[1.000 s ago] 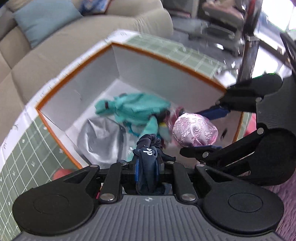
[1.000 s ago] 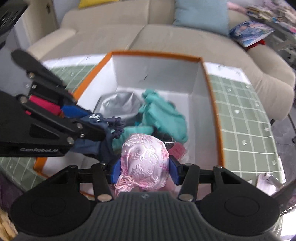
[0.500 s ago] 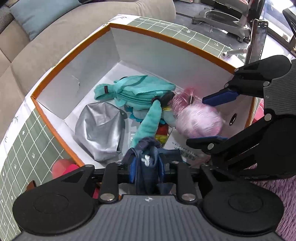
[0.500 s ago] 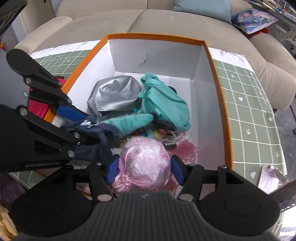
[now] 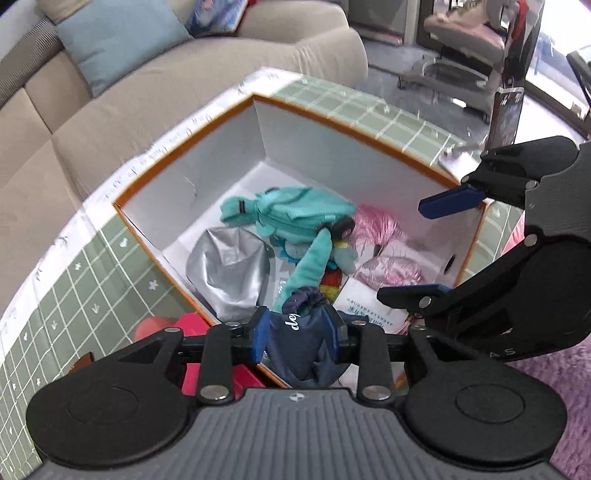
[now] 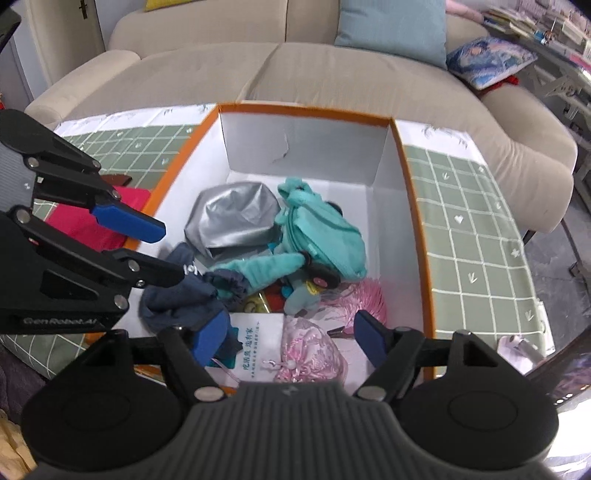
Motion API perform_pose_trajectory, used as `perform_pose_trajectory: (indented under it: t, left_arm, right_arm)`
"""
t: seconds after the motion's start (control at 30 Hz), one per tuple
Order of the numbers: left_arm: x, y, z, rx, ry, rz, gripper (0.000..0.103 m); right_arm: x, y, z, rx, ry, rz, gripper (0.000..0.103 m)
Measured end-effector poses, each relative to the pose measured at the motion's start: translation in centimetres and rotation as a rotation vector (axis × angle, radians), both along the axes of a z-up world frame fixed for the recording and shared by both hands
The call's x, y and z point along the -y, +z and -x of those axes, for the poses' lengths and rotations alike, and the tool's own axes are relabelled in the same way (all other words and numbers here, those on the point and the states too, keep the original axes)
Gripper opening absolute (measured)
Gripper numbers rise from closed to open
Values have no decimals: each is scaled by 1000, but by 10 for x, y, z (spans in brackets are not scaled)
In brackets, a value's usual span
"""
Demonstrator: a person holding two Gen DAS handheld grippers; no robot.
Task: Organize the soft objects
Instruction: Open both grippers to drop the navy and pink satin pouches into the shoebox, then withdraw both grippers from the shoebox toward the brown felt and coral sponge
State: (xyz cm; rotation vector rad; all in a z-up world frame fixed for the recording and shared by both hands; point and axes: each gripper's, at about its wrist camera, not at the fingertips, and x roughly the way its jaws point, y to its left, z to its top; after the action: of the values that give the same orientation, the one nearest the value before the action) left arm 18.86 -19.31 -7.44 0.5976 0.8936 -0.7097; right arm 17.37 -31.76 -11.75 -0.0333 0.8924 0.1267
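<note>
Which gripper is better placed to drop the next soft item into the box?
Left. The left gripper is shut on the navy pouch at the box edge; the right gripper is open and empty above the pink pouch.

The box [image 6: 413, 206] is white inside with an orange rim. In it lie a silver pouch [image 6: 232, 218], a teal plush bag [image 6: 325, 236], and a pink pouch [image 6: 310, 350] with a pale floral brocade pattern. The cloth [image 5: 299, 339] is navy with white lettering. The bench [image 6: 476, 221] cover is sage green with a white grid. The sofa [image 6: 258, 70] is beige, its cushion [image 6: 391, 29] pale blue.
</note>
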Motion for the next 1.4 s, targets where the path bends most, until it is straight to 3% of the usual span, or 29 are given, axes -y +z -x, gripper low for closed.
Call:
perform_pose_trajectory:
  t: [0.13,0.23,0.6,0.8,0.97,1.23,1.4]
  left_arm:
    - [-12,15,15,47,13,41,37]
    - [-25,23,26,69,31,74,37]
    - [-99,36,75,157,196,268,37]
    - [-136,25,96,145,287,303,37]
    - [-172,11,110,132,368,324,37]
    - [-224,1,121,117,494,357,37]
    - [-249,3,114,115,530,386,44]
  right_arm:
    - [-7,15,14,47,-11,0,78]
    - [-10,23,27,78,-34,-8,88]
    - [-44,32,75,144,-124,-61,88]
    - [-79,27,97,154,-133,-82,88]
    - [-108,23,105,151,-85,-35,88]
    - [-154,21,110,138,29,-47,88]
    - [-187,23,104,163,133,-12,88]
